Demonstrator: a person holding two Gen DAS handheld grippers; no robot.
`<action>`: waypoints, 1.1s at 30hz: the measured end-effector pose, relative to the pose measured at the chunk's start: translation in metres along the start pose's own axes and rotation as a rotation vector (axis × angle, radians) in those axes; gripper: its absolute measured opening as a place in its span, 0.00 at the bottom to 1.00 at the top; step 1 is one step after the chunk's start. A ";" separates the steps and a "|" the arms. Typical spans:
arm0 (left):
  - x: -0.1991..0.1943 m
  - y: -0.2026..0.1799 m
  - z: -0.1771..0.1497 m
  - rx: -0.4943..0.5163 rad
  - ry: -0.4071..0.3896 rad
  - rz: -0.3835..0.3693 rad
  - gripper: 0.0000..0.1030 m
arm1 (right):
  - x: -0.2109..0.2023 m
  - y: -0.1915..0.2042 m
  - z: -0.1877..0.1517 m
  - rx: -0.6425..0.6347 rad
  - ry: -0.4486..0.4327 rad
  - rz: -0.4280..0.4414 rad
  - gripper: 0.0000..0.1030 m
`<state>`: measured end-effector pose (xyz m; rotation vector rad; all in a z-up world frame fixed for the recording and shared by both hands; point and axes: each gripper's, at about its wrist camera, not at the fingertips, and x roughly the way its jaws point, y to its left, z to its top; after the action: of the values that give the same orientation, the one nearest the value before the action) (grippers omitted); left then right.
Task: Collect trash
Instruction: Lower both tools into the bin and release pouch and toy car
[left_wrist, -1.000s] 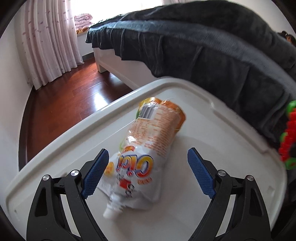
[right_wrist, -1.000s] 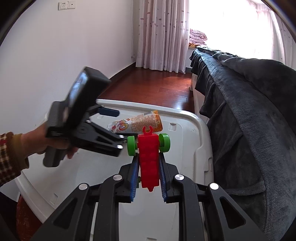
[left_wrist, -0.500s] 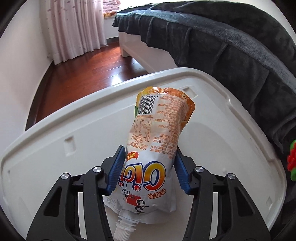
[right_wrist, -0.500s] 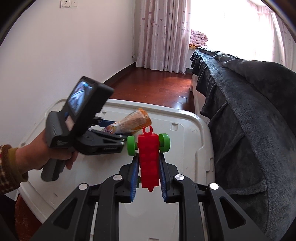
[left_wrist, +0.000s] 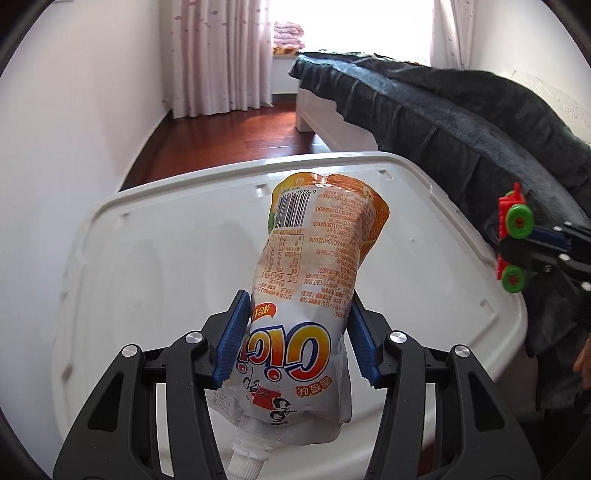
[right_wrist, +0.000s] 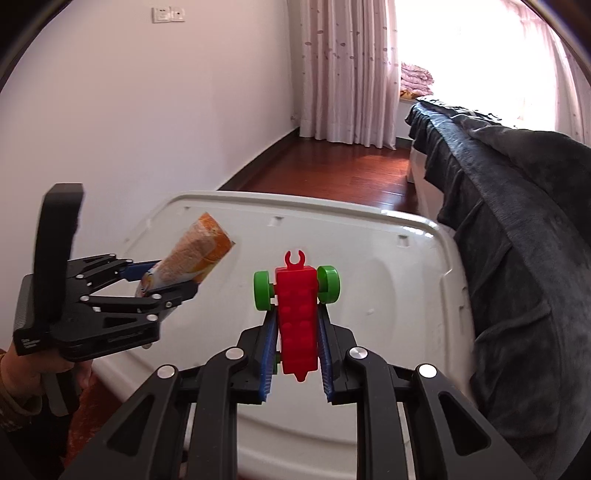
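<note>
My left gripper (left_wrist: 295, 341) was clamped on the pouch (left_wrist: 310, 280), lifted off the lid (left_wrist: 166, 258), while my right gripper (right_wrist: 297, 349) pinched the toy (right_wrist: 297, 314).

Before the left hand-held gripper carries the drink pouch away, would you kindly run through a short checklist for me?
1. Left hand-held gripper shut on drink pouch: ok.
2. Pouch lifted off white bin lid, seen from the right wrist view: ok.
3. Pouch spout capped: cannot tell.
4. Right hand-held gripper shut on red toy car: ok.
5. The two grippers apart: ok.
6. Trash container in view: not ok.
</note>
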<state>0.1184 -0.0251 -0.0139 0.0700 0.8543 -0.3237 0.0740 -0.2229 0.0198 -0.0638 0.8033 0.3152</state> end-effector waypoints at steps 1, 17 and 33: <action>-0.015 0.002 -0.010 -0.004 -0.008 0.011 0.49 | -0.004 0.007 -0.006 0.004 0.003 0.010 0.20; -0.081 0.007 -0.181 -0.121 0.110 0.133 0.50 | -0.017 0.112 -0.142 0.067 0.196 0.087 0.20; -0.048 0.016 -0.235 -0.174 0.264 0.161 0.50 | 0.033 0.123 -0.209 0.038 0.379 -0.032 0.20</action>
<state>-0.0773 0.0471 -0.1337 0.0197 1.1281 -0.0881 -0.0874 -0.1344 -0.1415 -0.1028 1.1824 0.2601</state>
